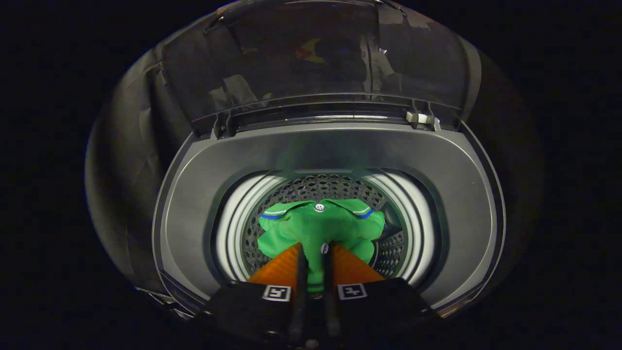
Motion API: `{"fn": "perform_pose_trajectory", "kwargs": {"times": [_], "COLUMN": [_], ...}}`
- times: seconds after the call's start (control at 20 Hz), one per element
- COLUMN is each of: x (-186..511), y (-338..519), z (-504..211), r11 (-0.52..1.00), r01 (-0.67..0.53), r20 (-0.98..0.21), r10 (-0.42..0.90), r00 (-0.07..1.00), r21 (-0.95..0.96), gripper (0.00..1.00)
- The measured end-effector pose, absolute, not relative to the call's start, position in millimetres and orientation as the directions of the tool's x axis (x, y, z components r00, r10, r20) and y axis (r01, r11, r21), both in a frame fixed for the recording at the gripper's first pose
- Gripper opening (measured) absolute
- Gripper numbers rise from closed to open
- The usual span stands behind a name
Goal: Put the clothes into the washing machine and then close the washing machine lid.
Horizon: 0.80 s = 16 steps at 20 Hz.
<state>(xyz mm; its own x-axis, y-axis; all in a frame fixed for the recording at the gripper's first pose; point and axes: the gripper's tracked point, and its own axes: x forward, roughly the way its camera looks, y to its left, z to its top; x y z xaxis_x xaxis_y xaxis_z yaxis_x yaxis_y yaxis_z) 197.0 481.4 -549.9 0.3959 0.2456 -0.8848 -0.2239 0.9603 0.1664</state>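
You are looking straight down into a top-loading washing machine (194, 204), its grey top panel curving up the left of the frame and wrapping round the round opening at centre. Moving inward from that left side, the white inner ring (233, 228) is catching the light, and inside it the perforated steel drum (320, 187) is showing its diamond-pattern holes. A green polo shirt (316, 226) is lying in the drum at lower centre, its collar trimmed in blue and white and spread toward the far wall, a white button showing at the neck. Your gripper (313, 253) is reaching into the opening from the bottom centre of the frame, its orange fingers (279, 270) narrowed to a slim gap with a fold of the green fabric pinched between the black pads. Two square black-and-white markers are sitting on the gripper's black body just behind the fingers. Across the top of the frame, the dark see-through lid (316, 58) is standing raised behind the opening, hinged along the back edge, with a small pale latch piece (419, 117) showing at the upper right of that edge.
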Motion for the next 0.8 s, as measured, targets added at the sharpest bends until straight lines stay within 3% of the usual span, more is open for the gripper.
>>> {"fn": "perform_pose_trajectory", "kwargs": {"times": [0.3, 0.8], "x": [197, 208], "y": [486, 484], "z": [-532, -475], "r11": [0.952, 0.947], "r01": [-0.264, -0.258], "r20": [-0.863, -0.771], "r10": [0.261, 0.310], "r00": [0.434, 0.557], "r21": [0.155, 0.194], "gripper": [1.00, 0.99]}}
